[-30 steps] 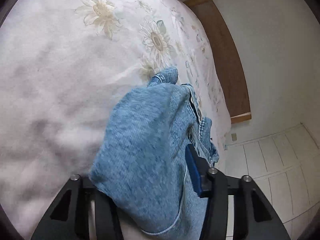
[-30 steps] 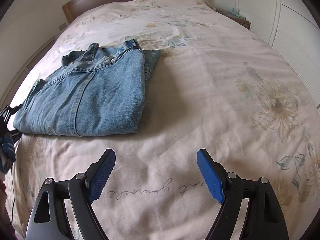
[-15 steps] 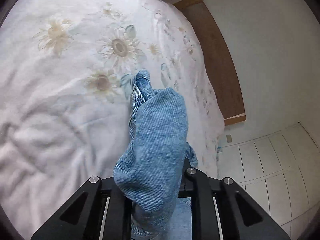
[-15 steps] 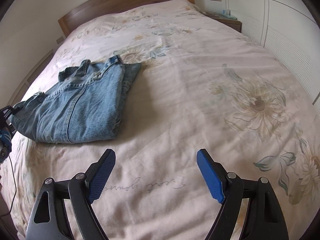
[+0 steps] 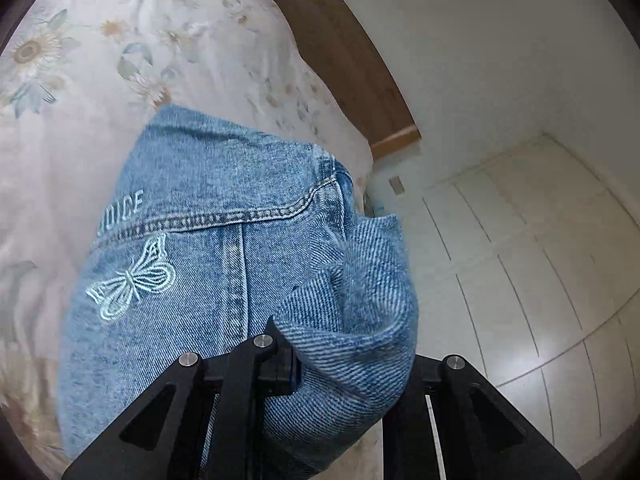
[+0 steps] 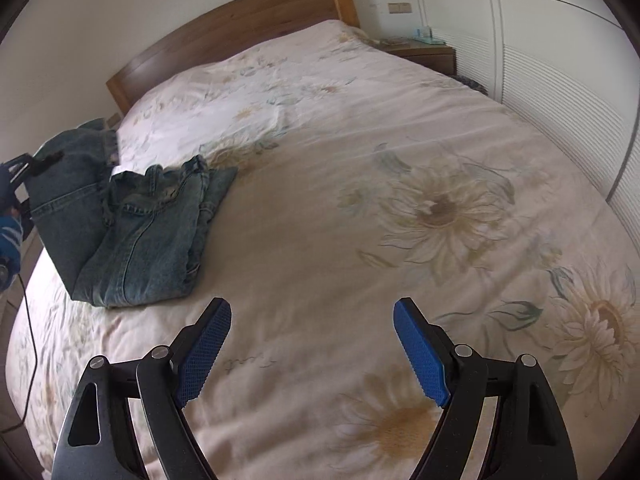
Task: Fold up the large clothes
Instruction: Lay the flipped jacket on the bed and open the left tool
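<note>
Blue denim jeans (image 6: 152, 232) lie folded at the left side of the flowered bed (image 6: 360, 208). My left gripper (image 5: 344, 364) is shut on a bunched fold of the jeans (image 5: 224, 264) and holds that end lifted off the bed; a pale butterfly and lettering show on the raised denim. In the right wrist view the left gripper (image 6: 24, 168) is at the far left edge, with the lifted layer (image 6: 68, 184) hanging from it. My right gripper (image 6: 312, 344) is open over bare bedspread, well right of the jeans, with nothing between its fingers.
A wooden headboard (image 6: 240, 28) runs along the far end of the bed. A bedside table (image 6: 424, 50) and white wardrobe doors (image 6: 560, 80) stand at the right. A cable (image 6: 28, 340) hangs at the bed's left edge.
My left gripper went from wide around the denim to shut on it, and has lifted one end of the jeans off the folded stack. The right gripper drifted right, staying open.
</note>
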Available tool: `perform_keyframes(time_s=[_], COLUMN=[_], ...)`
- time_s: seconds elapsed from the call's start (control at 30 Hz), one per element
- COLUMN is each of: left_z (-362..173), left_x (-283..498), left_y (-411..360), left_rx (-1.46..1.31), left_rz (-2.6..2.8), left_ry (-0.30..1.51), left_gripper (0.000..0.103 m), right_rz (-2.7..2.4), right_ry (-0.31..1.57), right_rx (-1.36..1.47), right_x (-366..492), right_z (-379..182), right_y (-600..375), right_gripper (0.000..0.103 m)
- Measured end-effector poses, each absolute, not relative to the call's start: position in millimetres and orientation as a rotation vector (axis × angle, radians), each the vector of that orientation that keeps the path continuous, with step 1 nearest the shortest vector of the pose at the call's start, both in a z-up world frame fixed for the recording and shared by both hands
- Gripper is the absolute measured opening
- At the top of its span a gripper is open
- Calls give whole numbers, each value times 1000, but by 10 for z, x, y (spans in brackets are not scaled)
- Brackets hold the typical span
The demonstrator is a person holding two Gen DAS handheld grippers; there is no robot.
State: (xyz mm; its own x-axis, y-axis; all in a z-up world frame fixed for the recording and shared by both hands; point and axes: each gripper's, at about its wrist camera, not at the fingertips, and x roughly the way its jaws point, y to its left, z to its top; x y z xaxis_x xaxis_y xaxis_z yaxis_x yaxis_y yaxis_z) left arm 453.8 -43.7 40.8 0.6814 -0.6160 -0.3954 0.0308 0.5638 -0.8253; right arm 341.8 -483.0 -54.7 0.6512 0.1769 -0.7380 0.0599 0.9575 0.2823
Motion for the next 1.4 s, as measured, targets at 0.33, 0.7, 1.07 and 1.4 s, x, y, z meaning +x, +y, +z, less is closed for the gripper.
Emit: perform_keyframes(time_s=[0.33,0.7,1.07,1.4], left_z=[-526,-680,-376,189], left_x=[4389,4142,4175,3821], left_y=[-1958,-2281,-2711,-1907], left_rx=[-433,-240,-279,-90], left_rz=[-365,-342,-574,-569], left_ry=[1036,1024,1007,876], left_gripper=[12,20,39,39], right_rz=[4,14,21,135], right_ry=[850,874,868,849], right_rx=[401,428,374,275], right_x=[3026,2984,2979,3375], right_z=[-655,-818,-589,-260], right_y=[-5366,-5359,-5202,-4543], right_gripper=[84,84,84,84])
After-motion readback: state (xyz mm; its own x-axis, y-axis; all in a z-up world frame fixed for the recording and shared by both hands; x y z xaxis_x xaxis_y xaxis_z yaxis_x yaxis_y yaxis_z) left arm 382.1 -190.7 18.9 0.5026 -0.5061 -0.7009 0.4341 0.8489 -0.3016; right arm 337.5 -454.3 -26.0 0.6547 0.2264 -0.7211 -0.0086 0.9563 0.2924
